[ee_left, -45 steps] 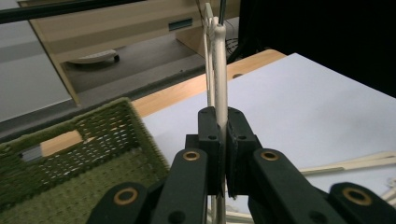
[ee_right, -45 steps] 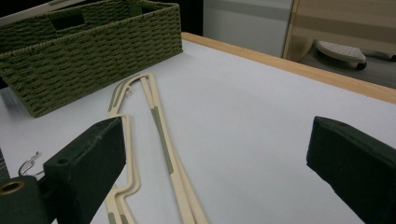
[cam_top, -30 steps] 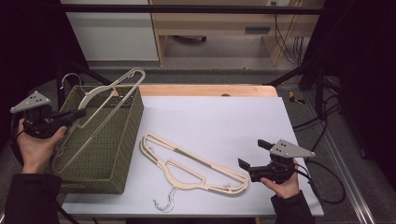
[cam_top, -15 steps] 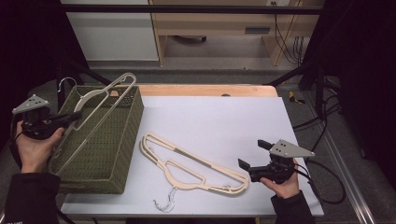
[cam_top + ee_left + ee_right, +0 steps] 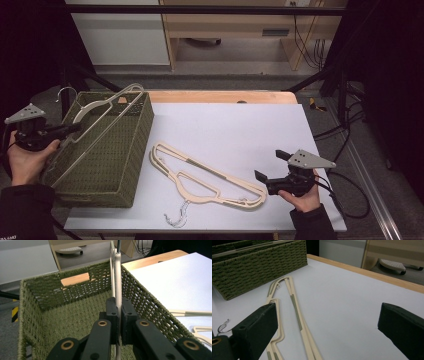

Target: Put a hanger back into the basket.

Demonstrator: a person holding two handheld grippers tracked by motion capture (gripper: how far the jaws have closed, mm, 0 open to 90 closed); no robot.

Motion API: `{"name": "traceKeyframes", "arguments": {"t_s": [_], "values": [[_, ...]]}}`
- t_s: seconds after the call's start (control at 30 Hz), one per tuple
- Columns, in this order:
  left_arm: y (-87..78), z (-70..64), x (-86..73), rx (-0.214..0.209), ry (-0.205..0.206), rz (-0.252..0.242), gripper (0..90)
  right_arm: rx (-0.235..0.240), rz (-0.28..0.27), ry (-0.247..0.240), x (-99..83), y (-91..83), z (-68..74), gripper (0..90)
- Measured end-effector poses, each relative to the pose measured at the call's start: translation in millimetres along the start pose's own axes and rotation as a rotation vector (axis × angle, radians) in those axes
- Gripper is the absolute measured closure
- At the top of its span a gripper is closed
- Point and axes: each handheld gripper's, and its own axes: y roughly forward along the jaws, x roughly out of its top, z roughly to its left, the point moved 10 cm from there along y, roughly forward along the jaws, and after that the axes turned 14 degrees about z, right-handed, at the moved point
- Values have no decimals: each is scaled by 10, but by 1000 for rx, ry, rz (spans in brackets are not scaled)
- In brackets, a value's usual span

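Observation:
A green woven basket (image 5: 125,165) stands at the table's left. My left gripper (image 5: 74,129) is shut on a cream hanger (image 5: 102,117) that slants over the basket, its metal hook (image 5: 65,91) past the far left corner. In the left gripper view the jaws clamp that hanger's bar (image 5: 118,290) above the basket's inside (image 5: 75,312). Cream hangers (image 5: 205,175) lie stacked on the white tabletop, with a metal hook (image 5: 176,218) near the front edge. My right gripper (image 5: 270,171) stands open just right of them; the right gripper view shows the hangers (image 5: 294,305) lying ahead of its jaws.
The white table surface (image 5: 240,130) has a wooden strip (image 5: 220,96) along its far edge. Cables (image 5: 350,200) trail off the right side. A wooden cabinet (image 5: 225,30) and a white panel stand on the floor beyond the table.
My left gripper has moved left and down with the hanger, so the hanger now lies lower over the basket. The right gripper has stayed still.

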Motion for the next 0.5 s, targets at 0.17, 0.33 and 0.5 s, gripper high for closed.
{"name": "traceKeyframes", "arguments": {"t_s": [0.17, 0.33, 0.5], "values": [[82, -5, -161, -16, -10, 16, 865, 0, 2, -2, -2, 4, 3, 32], [129, 53, -311, -26, -35, 33, 864, 1, 3, -1, -4, 11, 5, 32], [208, 76, -428, -46, -64, 49, 863, 0, 6, -5, -7, 23, 7, 32]]}}
